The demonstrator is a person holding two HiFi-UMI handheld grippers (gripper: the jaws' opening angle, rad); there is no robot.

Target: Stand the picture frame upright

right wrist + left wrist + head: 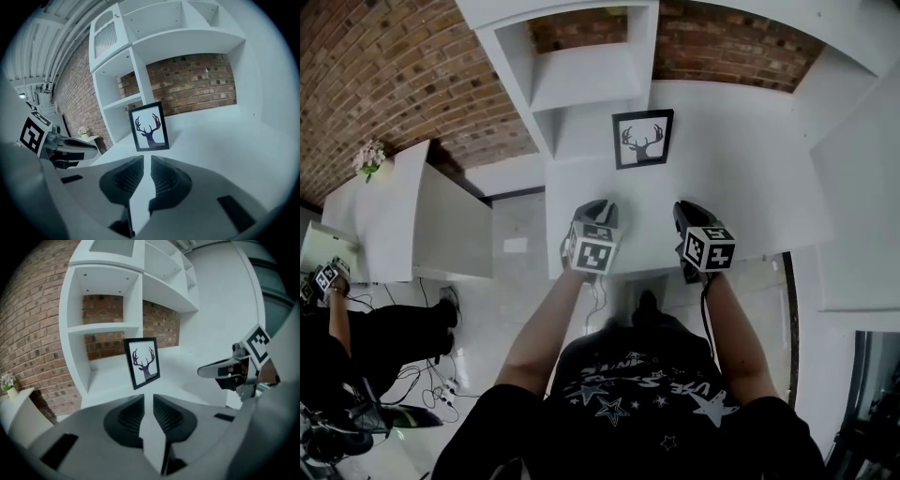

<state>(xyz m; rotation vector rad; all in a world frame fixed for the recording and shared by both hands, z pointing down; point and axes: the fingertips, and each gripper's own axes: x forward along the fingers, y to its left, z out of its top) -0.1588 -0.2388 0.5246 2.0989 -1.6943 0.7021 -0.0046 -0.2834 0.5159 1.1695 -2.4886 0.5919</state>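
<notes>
Already the picture frame (642,139) stands upright toward the back edge of the white bench (750,169), beside the shelf unit (572,84), while the left tool (598,208) and right tool (689,211) hang near its front edge, jaws narrowly apart and empty, so I'd judge only backing away remains.

One picture frame (642,139); two tools: left tool (598,210), right tool (688,214); one flower pot (368,159); one shelf unit (581,80).
</notes>
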